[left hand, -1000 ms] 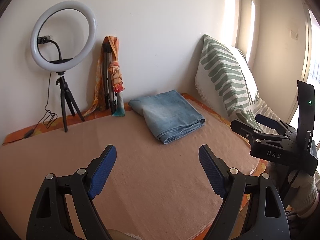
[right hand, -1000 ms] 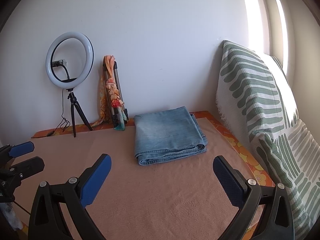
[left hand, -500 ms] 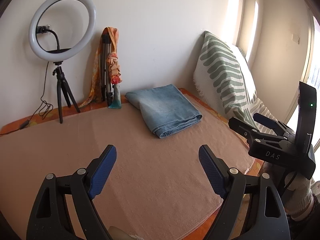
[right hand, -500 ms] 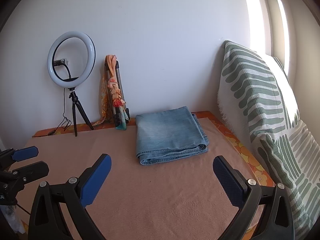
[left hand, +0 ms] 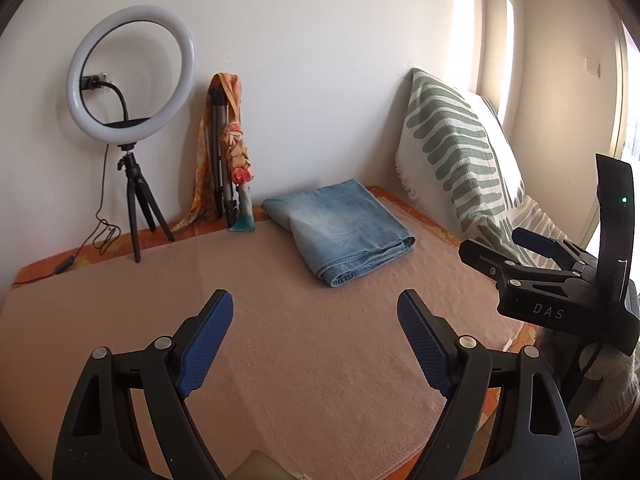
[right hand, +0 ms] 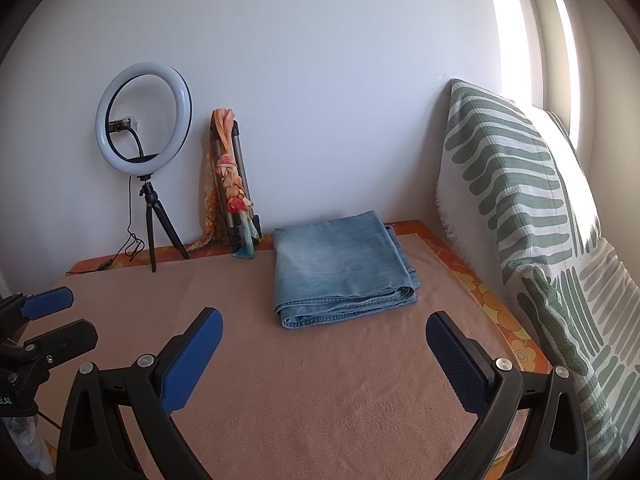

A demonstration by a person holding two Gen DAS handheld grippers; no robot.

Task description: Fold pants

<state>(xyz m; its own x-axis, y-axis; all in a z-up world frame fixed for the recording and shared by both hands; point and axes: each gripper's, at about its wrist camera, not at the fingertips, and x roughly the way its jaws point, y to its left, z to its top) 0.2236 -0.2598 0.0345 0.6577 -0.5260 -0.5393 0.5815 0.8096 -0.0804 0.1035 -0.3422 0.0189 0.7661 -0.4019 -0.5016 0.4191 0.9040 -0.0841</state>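
Jeans (right hand: 340, 264) lie folded, compact, near bed's (right hand: 320, 400) far edge toward its right corner; left gripper (left hand: 316, 340) and right gripper (right hand: 324, 352) hover wide open, empty, well short; likely finished, so avoid snagging stack.

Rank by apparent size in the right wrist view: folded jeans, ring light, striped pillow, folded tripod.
1. striped pillow, nearest, so partly inflated
2. folded jeans
3. ring light head and folded tripod look comparable; not ranking them.
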